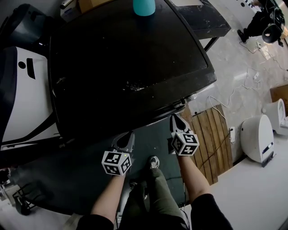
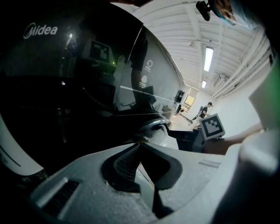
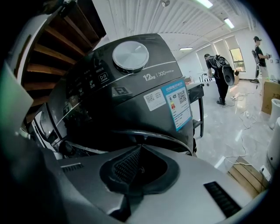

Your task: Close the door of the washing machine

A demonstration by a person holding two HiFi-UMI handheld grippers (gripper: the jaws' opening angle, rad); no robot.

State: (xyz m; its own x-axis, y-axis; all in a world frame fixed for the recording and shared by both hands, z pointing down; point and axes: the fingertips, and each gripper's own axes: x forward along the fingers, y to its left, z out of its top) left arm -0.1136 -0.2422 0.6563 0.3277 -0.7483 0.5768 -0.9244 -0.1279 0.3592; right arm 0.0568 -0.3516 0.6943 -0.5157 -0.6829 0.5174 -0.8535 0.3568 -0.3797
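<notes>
**Both grippers shut and empty at the washing machine's front**

The head view looks steeply down on the washing machine. It shows the black top, a teal container at the machine's rear edge and a wooden pallet on the floor to its right. The machine's front face is out of sight from there. Both grippers reach in at the front edge, the right one nearer the machine's right corner.

The left gripper has its jaws pressed together with nothing between them. Its view fills with the dark, curved glass door, which carries the Midea logo high on the machine's front. The door's chrome rim sits just past the jaw tips. No view shows whether the door is fully latched.

The right gripper also has its jaws closed on nothing. Only its view shows the machine's sloping control panel, with a round silver knob and a blue energy label. Beyond the machine, a person wearing a backpack stands well apart.
</notes>
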